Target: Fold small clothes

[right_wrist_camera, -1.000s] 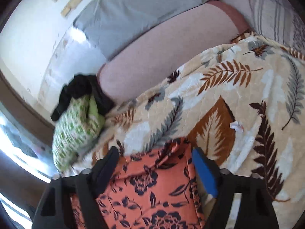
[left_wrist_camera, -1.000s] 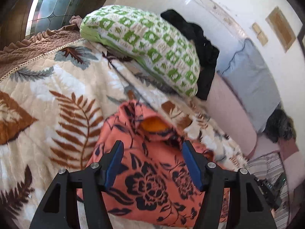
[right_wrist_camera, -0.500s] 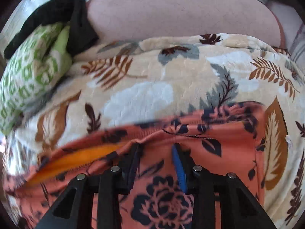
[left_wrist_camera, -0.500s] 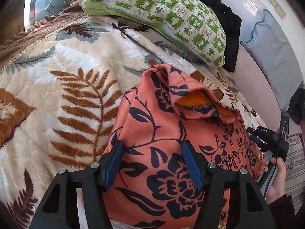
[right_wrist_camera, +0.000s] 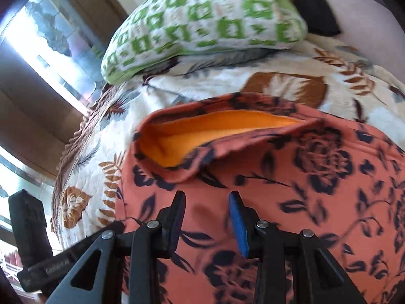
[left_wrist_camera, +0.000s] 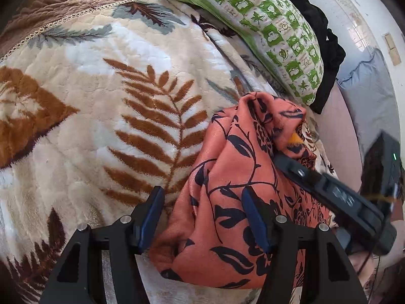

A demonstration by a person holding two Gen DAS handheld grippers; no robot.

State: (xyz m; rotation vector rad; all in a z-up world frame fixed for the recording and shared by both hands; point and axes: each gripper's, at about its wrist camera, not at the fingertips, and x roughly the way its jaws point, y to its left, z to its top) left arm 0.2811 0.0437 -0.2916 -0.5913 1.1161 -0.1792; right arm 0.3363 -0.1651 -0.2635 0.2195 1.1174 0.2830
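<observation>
A coral garment (left_wrist_camera: 227, 177) with a dark flower print lies bunched on the leaf-patterned blanket (left_wrist_camera: 101, 101). Its orange lining shows at an opening (right_wrist_camera: 202, 131). My left gripper (left_wrist_camera: 205, 217) hangs open over the garment's near left edge, and its left pad stands clear of the cloth. My right gripper (right_wrist_camera: 206, 220) is narrowed on a fold of the garment (right_wrist_camera: 316, 190) just below the opening. In the left wrist view the right gripper (left_wrist_camera: 281, 160) reaches in from the right, its tips sunk in the cloth.
A green-and-white pillow (left_wrist_camera: 265, 33) lies at the bed's far side with a black garment (left_wrist_camera: 326, 50) behind it. A grey pillow (left_wrist_camera: 367, 93) leans on the wall. A brown ruffled cover (left_wrist_camera: 76, 2) edges the blanket under a window (right_wrist_camera: 38, 45).
The right gripper narrowed its jaws on the garment and swept sideways, drawing the cloth into a narrower heap. The left gripper sank toward the garment's left edge, still open.
</observation>
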